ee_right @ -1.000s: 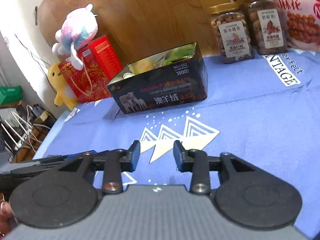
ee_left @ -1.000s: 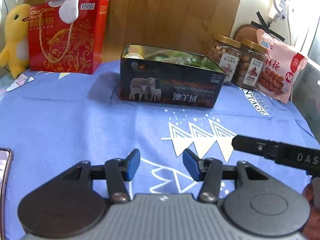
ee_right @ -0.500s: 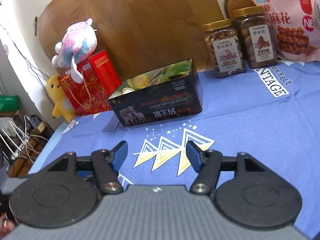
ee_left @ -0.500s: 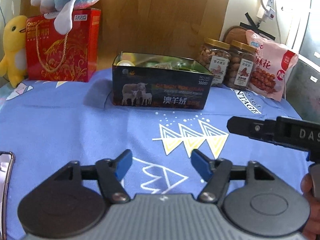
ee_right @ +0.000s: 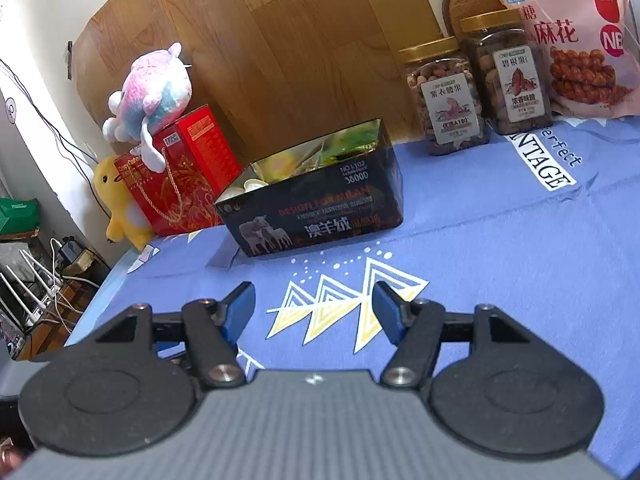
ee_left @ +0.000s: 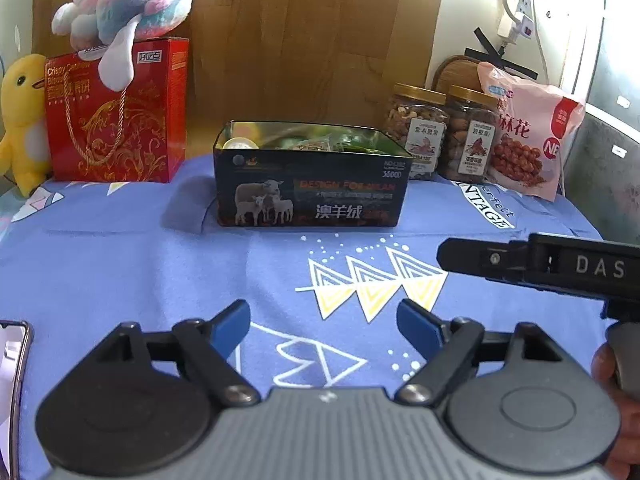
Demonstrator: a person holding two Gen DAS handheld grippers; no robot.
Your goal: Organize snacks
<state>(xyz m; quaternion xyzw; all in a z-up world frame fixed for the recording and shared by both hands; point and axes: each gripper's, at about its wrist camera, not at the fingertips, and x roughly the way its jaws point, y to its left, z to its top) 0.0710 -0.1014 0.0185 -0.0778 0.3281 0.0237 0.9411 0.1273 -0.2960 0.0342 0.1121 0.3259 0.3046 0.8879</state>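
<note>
An open black tin point(ee_left: 312, 200) with sheep on its side stands mid-table on the blue cloth point(ee_left: 120, 264), with wrapped snacks inside. Behind it to the right are two nut jars point(ee_left: 418, 140) point(ee_left: 468, 144) and a pink snack bag point(ee_left: 528, 128). My left gripper point(ee_left: 322, 320) hovers over the cloth in front of the tin; its jaws are opening and nothing is between them. In the right wrist view my right gripper point(ee_right: 314, 304) is open and empty, short of the tin point(ee_right: 320, 216). One of its fingers point(ee_left: 472, 258) reaches in from the right of the left wrist view.
A red gift box point(ee_left: 120, 120) with a plush toy point(ee_left: 128, 4) on top stands at the back left, beside a yellow duck plush point(ee_left: 20, 120). A phone point(ee_left: 12, 380) lies at the near left edge. Off the table's left edge are cables and shelves point(ee_right: 36, 280).
Both grippers' jaws have spread wider apart. Both views have tilted up a little, so the tin and jars sit lower in the pictures.
</note>
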